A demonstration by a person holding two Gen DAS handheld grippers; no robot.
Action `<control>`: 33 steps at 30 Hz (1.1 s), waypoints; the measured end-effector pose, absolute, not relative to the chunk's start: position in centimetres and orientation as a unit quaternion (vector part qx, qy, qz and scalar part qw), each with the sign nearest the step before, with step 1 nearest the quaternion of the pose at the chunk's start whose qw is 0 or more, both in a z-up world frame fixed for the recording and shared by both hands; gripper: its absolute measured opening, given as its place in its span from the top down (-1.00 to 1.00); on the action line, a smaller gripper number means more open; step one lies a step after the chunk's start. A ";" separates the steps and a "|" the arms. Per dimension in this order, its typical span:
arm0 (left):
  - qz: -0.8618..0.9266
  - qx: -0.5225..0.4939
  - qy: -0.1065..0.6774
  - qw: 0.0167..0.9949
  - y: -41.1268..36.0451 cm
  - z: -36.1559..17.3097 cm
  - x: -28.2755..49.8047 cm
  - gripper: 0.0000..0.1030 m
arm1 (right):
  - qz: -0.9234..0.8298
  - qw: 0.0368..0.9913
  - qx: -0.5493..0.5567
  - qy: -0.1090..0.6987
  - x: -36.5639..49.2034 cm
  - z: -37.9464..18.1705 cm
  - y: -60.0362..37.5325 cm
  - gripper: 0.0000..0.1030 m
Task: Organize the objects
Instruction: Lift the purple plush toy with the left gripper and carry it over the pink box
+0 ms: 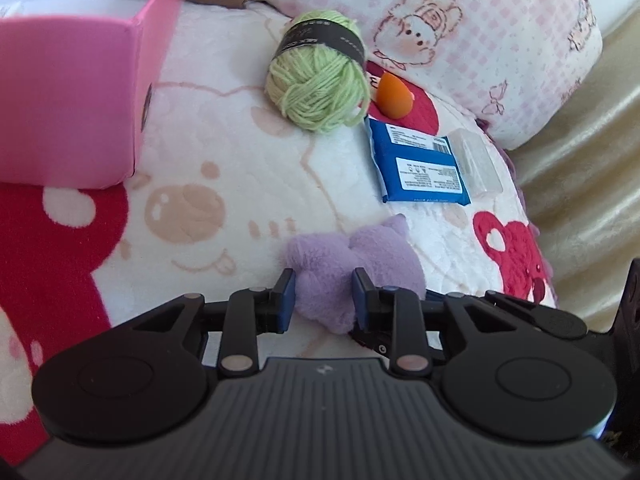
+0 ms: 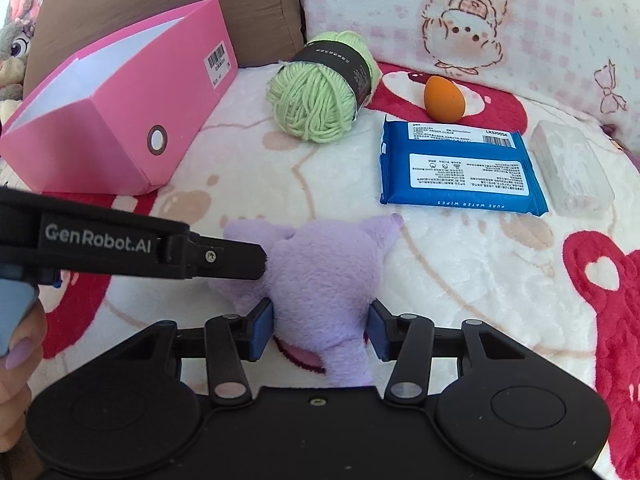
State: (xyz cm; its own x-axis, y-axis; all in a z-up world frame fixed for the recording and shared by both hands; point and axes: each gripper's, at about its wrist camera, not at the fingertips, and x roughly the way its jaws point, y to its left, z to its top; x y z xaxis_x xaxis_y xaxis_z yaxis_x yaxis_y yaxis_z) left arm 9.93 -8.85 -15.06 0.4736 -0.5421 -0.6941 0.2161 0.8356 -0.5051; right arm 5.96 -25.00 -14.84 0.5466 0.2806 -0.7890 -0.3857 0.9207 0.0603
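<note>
Both grippers are clamped on the purple plush (image 2: 320,276), which lies at the near edge of the blanket (image 2: 460,272): the left gripper (image 1: 324,296) pinches one part of it between blue pads, and the right gripper (image 2: 320,330) squeezes its lower part. The pink box (image 2: 120,120) stands far left, open at the top; only white inner walls show, and its floor is hidden. Beyond the plush lie green yarn (image 2: 320,96), an orange egg-shaped sponge (image 2: 444,96), a blue wipes pack (image 2: 460,168) and, right of that, a clear case (image 2: 572,168), all outside the box.
</note>
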 end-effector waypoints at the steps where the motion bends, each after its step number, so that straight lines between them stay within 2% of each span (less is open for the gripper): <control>1: -0.227 -0.172 0.461 0.840 -9.0 -14.8 9.8 0.47 | 0.190 0.878 -0.061 0.436 5.9 -14.7 -25.0 -0.04; 15: -0.214 -0.147 0.496 0.829 -7.8 -10.9 7.7 0.47 | 0.218 0.873 -0.070 0.432 2.9 -11.5 -24.1 -0.07; 33: -0.205 -0.113 0.503 0.832 -5.5 -5.7 4.6 0.46 | 0.247 0.864 -0.080 0.432 -0.4 -7.0 -22.1 -0.10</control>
